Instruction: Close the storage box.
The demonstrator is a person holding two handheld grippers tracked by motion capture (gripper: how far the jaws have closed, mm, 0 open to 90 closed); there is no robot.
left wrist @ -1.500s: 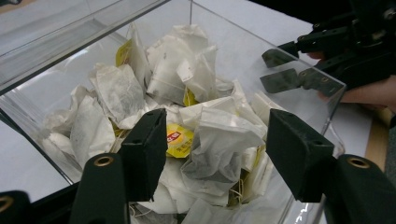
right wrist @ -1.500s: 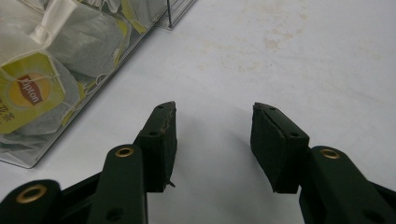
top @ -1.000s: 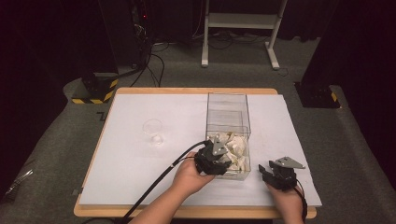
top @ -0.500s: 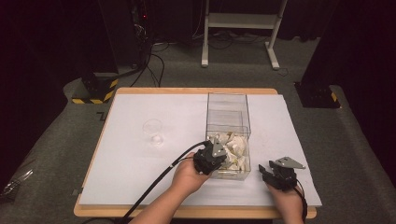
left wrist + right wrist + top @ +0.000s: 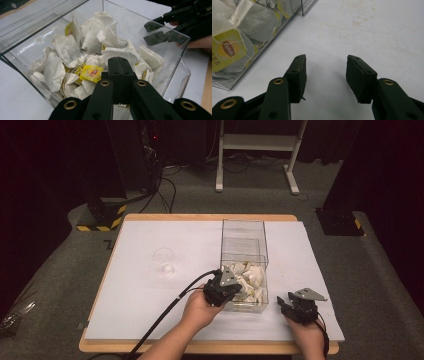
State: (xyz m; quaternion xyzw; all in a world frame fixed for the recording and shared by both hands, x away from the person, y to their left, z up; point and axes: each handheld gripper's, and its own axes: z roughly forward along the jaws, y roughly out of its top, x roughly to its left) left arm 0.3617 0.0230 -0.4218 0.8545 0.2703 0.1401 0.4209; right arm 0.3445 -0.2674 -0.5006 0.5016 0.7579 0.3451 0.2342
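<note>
A clear plastic box (image 5: pixel 244 222) (image 5: pixel 25 35) (image 5: pixel 225 85) stands on the white mat, and its near half is heaped with white tea bags (image 5: pixel 250 277) (image 5: pixel 67 47) (image 5: pixel 249 20). Some carry yellow tags (image 5: pixel 92 73) (image 5: pixel 227 51). My left gripper (image 5: pixel 231 287) (image 5: pixel 120 61) reaches into the box at its near-left corner. Its jaws are pressed together just over the heap, and I cannot tell whether a bag or string is pinched. My right gripper (image 5: pixel 284 303) (image 5: pixel 325 58) (image 5: pixel 162 35) rests low on the mat to the right of the box, open with nothing between its fingers.
A small clear glass (image 5: pixel 164 260) stands on the white mat (image 5: pixel 150 310) left of the box. The mat covers a wooden tabletop (image 5: pixel 200 217). A black cable (image 5: pixel 165 315) trails from the left gripper toward the near edge. Stands and cables sit on the floor beyond.
The left gripper has edged slightly left at the box's near corner. The right hand and gripper have not moved.
</note>
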